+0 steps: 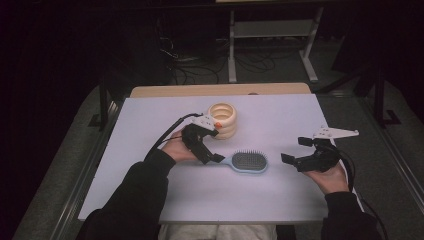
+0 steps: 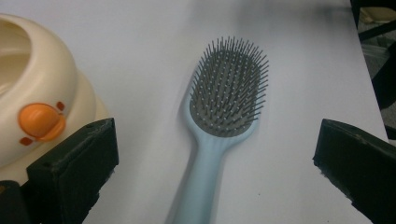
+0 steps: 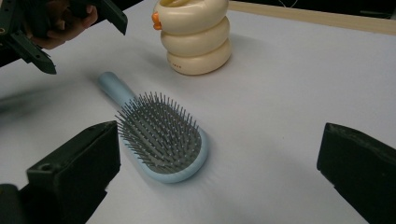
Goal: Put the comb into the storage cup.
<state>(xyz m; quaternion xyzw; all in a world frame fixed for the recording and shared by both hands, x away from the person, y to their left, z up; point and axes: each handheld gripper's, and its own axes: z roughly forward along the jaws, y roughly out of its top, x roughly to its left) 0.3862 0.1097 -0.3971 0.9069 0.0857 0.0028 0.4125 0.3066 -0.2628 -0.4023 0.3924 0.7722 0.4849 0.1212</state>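
Spread black jaws of the left gripper [image 1: 212, 156] straddle the handle of the pale-blue plastic hairbrush [image 2: 223, 119] lying bristles-up on the white counter [image 1: 280, 195]; lower squarely, pinch mid-handle, while the right gripper [image 1: 294, 152] waits spread.

One pale blue plastic hairbrush with grey bristles [image 1: 247, 162] lies on the white table [image 1: 150, 200], near the middle. One cream-coloured holder shaped like three stacked rings with an orange duck bill [image 1: 223, 120] stands nearer the far edge. Two black two-jaw grippers are over the table: the left gripper [image 1: 212, 145] and the right gripper [image 1: 295, 151].
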